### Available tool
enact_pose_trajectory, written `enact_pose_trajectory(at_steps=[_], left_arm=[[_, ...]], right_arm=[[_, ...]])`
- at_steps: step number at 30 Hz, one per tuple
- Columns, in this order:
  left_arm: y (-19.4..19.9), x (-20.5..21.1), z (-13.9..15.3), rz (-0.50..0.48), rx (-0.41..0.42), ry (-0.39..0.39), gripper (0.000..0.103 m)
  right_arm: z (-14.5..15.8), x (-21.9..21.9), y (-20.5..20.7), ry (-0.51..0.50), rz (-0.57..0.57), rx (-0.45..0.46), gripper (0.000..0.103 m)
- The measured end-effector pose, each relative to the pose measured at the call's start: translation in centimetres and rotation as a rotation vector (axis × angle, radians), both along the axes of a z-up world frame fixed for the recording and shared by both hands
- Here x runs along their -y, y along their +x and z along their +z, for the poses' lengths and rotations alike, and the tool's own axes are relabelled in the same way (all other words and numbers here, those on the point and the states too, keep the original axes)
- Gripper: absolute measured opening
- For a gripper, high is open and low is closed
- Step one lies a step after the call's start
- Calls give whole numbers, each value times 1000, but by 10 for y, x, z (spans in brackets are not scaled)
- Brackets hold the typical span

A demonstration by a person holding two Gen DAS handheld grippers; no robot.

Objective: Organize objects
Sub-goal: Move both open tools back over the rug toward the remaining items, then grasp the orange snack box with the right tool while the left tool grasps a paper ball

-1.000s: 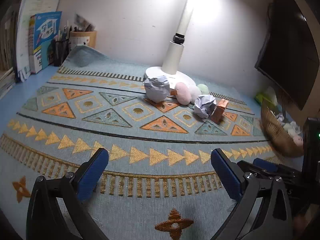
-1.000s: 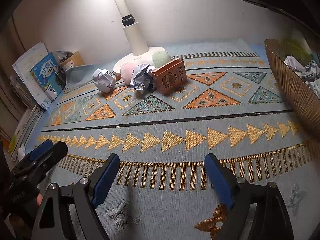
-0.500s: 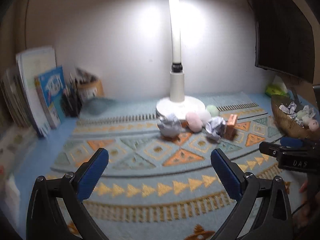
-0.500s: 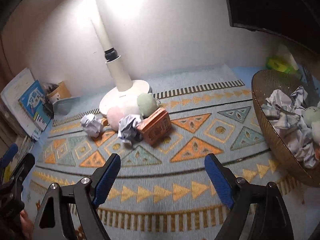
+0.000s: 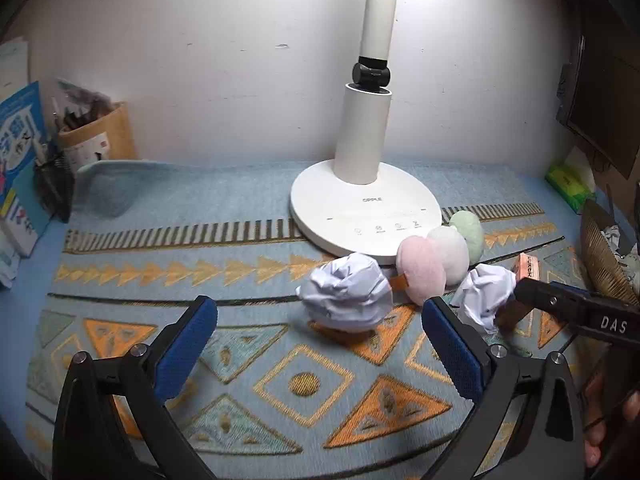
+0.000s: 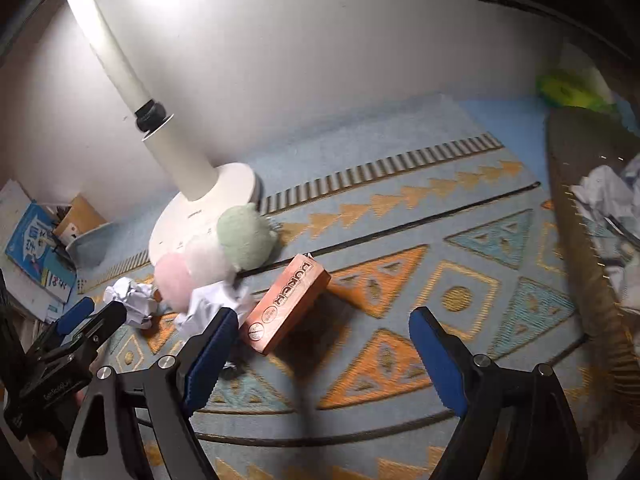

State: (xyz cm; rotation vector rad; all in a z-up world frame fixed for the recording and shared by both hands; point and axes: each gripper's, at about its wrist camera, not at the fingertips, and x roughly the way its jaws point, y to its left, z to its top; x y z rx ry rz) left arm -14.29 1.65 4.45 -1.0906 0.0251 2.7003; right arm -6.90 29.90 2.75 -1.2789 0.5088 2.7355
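Left wrist view looks down at a slant over the left tool (image 5: 320,344), whose blue-padded jaws stand wide apart with nothing between them, hovering above the patterned mat (image 5: 168,272) that covers the worktop. Just ahead of the jaws lies a crumpled paper ball (image 5: 346,294), resting on the mat in front of the white lamp base (image 5: 364,208). To its right sit three soft plush balls in a row, pink (image 5: 421,272), white (image 5: 450,254) and green (image 5: 468,230), leaning against the lamp base. A second paper ball (image 5: 486,296) lies right of the pink one, beside an orange box (image 5: 527,270) that is partly hidden. The right tool's black finger reaches in from the right edge, close over that second ball, and a few fingertips (image 5: 594,446) of the person's hand show at the lower right corner.

From the right wrist view, the right tool (image 6: 324,350) also tilts downward with its jaws wide and empty. Its left pad hangs over the second paper ball (image 6: 218,300), and the orange box (image 6: 286,304) lies on the mat just ahead, between the pads' line of sight. A woven basket (image 6: 580,240) at the right edge holds crumpled paper. The left tool (image 6: 86,326) shows at the lower left.
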Motion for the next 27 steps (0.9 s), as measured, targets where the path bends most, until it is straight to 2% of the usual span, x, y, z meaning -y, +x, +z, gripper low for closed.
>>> enact_pose_trajectory(at_steps=[3,7,9,15,17,19,20,22,23,27], left_arm=[[-9,-10,-3,-66,-14,-3,102],[-17,-15,-14,-97,4,16,102],[-20,-15,-21,-93,34,10,90],[-25,-3,-22,-102,54,91,76],[-25,2,-24,-96,62,110,76],[-26,3,-24,-97,71,126,76],[-25,4,-24,-102,67,129,75],[-25,2,-23,-110,66,128,61],[-26,0,-25,-121,77,127,45],[-17,-3,-20,-141,40,114,42]], right_arm=[[-4,-10,7,73,-37,42,86],[-8,-8,13,-18,13,33,86],[-13,0,7,-44,41,50,86],[-15,31,-25,128,11,102,85],[-18,36,-35,139,11,114,77],[-18,46,-34,205,13,105,58],[-18,50,-32,228,25,99,55],[-17,55,-24,225,79,82,47],[-17,57,-19,207,110,75,46],[-14,55,14,182,161,60,42]])
